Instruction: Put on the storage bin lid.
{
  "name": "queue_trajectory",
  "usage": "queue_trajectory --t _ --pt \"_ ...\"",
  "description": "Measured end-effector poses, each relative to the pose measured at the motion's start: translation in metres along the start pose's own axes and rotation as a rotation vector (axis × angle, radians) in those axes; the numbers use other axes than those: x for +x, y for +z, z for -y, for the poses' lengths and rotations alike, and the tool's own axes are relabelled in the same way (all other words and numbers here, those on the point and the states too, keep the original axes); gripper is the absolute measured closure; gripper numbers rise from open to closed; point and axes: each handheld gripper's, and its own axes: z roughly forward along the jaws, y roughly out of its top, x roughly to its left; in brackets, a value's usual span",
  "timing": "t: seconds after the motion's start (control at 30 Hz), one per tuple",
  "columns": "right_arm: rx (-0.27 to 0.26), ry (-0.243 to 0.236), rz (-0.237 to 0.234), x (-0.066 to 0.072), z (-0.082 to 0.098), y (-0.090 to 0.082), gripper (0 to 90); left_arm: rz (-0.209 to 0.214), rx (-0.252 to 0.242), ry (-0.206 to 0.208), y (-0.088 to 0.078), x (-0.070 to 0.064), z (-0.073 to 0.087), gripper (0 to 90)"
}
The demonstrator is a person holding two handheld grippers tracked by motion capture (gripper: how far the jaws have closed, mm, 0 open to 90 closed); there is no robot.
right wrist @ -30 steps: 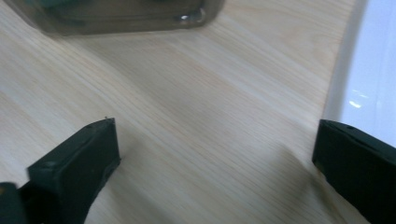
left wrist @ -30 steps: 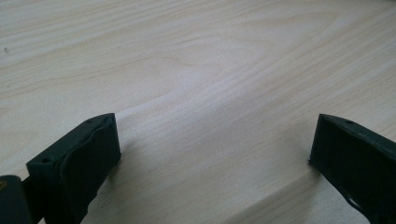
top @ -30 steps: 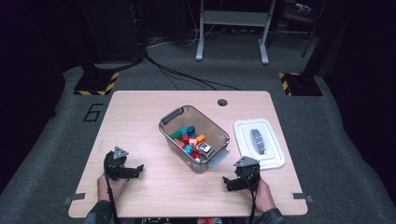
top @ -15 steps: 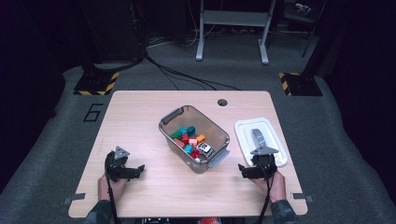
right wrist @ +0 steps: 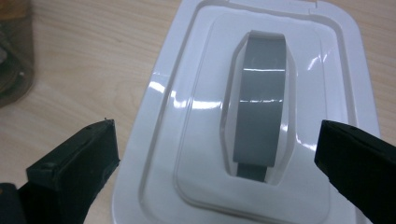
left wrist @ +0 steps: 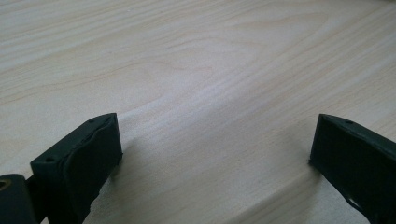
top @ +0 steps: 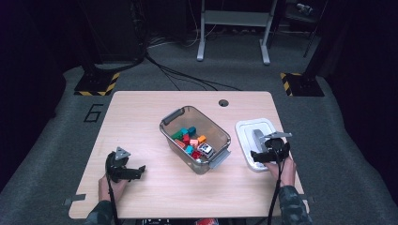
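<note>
A clear plastic bin (top: 169,123) with grey latches stands mid-table and holds several coloured blocks (top: 190,139) and a small toy car (top: 205,150). To its right lies the bin's white lid (top: 248,127) (right wrist: 187,140), flat, with a grey handle (right wrist: 259,93) set into its middle. My right gripper (top: 266,153) (right wrist: 217,154) hovers open over the lid's near end, one jaw on each side of the handle, nothing between them. Over bare wood at the front left, my left gripper (top: 133,172) (left wrist: 215,154) is open and holds nothing.
The wooden table (top: 141,112) has a round cable hole (top: 223,102) at the back. One grey latch of the bin (right wrist: 11,60) shows at the left edge of the right gripper view. Dark floor, cables and a metal stand lie beyond the table.
My right gripper has moved right and forward from the table's front edge to above the white lid. The left gripper has stayed put.
</note>
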Motion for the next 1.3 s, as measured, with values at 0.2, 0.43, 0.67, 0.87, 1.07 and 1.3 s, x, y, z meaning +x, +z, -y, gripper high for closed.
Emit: queue_trajectory --t 0.2,0.43,0.67,0.87,1.07,1.3 --pt "0.014 -0.006 0.043 -0.004 -0.016 0.014 13.3 0.0 0.0 0.0 0.0 0.0 0.0 2.0" --pt "0.039 -0.011 0.069 -0.007 -0.031 0.03 31.8 0.003 0.0 0.0 0.0 0.0 0.0 2.1" --pt "0.091 0.011 0.12 -0.011 -0.034 0.046 64.4 0.005 0.008 0.0 0.0 0.0 0.0 2.1" --pt "0.063 0.008 0.097 -0.013 -0.035 0.043 66.7 0.004 0.005 0.0 0.0 0.0 0.0 2.1" --pt "0.047 0.008 0.058 -0.011 -0.04 0.032 66.8 0.005 0.008 0.0 0.0 0.0 0.0 2.1" --pt "0.035 -0.01 0.029 -0.01 -0.05 0.015 66.8 0.005 0.009 0.0 0.0 0.0 0.0 2.1"
